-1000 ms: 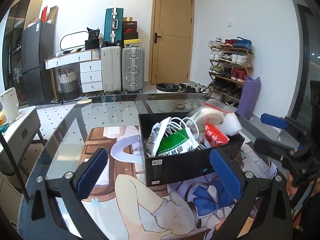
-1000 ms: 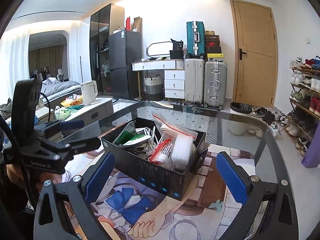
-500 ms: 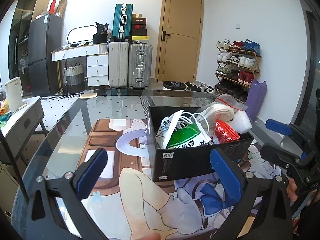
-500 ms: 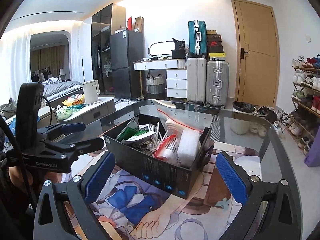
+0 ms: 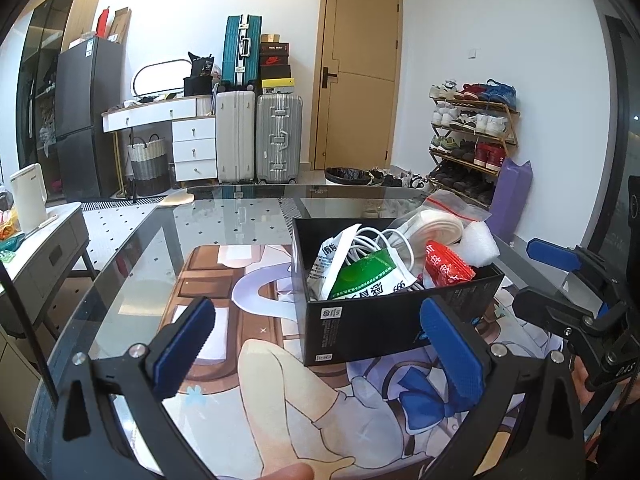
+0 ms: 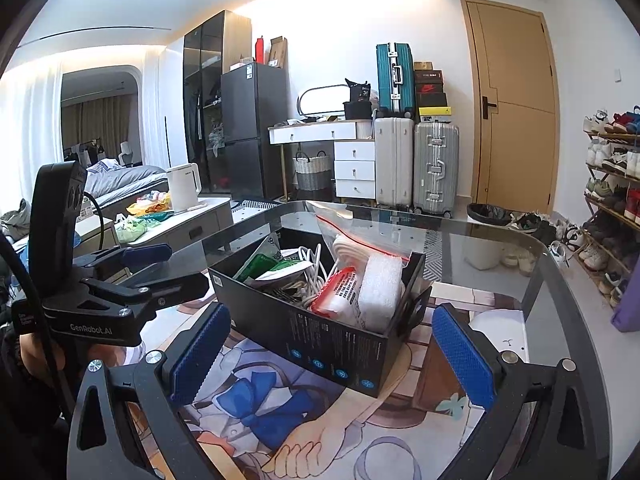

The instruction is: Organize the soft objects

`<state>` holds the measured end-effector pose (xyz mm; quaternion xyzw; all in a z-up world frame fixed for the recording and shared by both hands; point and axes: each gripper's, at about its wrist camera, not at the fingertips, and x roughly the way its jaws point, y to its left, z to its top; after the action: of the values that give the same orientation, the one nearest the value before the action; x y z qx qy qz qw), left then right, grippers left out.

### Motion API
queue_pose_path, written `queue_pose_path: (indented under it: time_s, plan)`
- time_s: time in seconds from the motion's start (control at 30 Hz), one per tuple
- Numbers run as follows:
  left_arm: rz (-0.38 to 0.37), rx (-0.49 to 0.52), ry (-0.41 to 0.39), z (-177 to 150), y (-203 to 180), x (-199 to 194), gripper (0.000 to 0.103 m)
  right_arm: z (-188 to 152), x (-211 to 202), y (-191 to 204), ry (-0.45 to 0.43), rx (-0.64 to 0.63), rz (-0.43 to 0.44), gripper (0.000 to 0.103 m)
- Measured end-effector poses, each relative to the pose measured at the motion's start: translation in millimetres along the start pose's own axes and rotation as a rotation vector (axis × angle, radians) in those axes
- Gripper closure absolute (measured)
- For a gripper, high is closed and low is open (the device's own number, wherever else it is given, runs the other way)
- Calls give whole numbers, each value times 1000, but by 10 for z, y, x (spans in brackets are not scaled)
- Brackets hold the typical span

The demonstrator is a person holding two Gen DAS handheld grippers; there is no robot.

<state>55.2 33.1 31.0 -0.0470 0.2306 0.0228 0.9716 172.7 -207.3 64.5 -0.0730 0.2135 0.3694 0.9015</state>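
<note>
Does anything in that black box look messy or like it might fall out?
Yes. The black box is overstuffed: the zip bag and green packet poke above its rim, and the white cable is tangled. Nothing has spilled onto the table.

Glass bench (image 5: 132, 264) with illustrated mat (image 5: 248, 364); silver suitcase (image 5: 279, 138), white suitcase (image 5: 235, 136), teal suitcase (image 5: 241, 56) stacked above; wooden door (image 5: 360, 76); shoe rack (image 5: 472, 136); white kettle (image 6: 183, 186).

Both grippers are black frames with ridged blue pads and silver screws. The left gripper (image 6: 148, 266) reads "GenRobot.AI" in white, a black cable beside it; the right gripper (image 5: 560, 276) matches.
</note>
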Motion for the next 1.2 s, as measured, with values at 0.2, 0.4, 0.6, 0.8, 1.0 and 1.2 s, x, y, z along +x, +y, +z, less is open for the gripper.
queue_pose_path:
  time_s: [0.2, 0.4, 0.6, 0.8, 1.0, 1.2]
  plan:
    - [5, 9, -6, 1, -21, -12, 0, 5, -23, -4, -5, 0, -7, 1]
    - [7, 21, -13, -11, -49, -32, 0, 12, -18, -10, -7, 1, -13, 1]
    - [6, 17, -13, -10, -55, -38, 0, 12, -16, -10, -7, 0, -10, 1]
    - [4, 19, -12, -9, -56, -42, 0, 12, -18, -7, -6, 0, -8, 1]
    - [4, 19, -13, 3, -66, -54, 0, 17, -13, -8, -5, -1, -9, 1]
    - [5, 15, -11, 9, -87, -61, 0, 15, -15, -6, -6, -1, -8, 1]
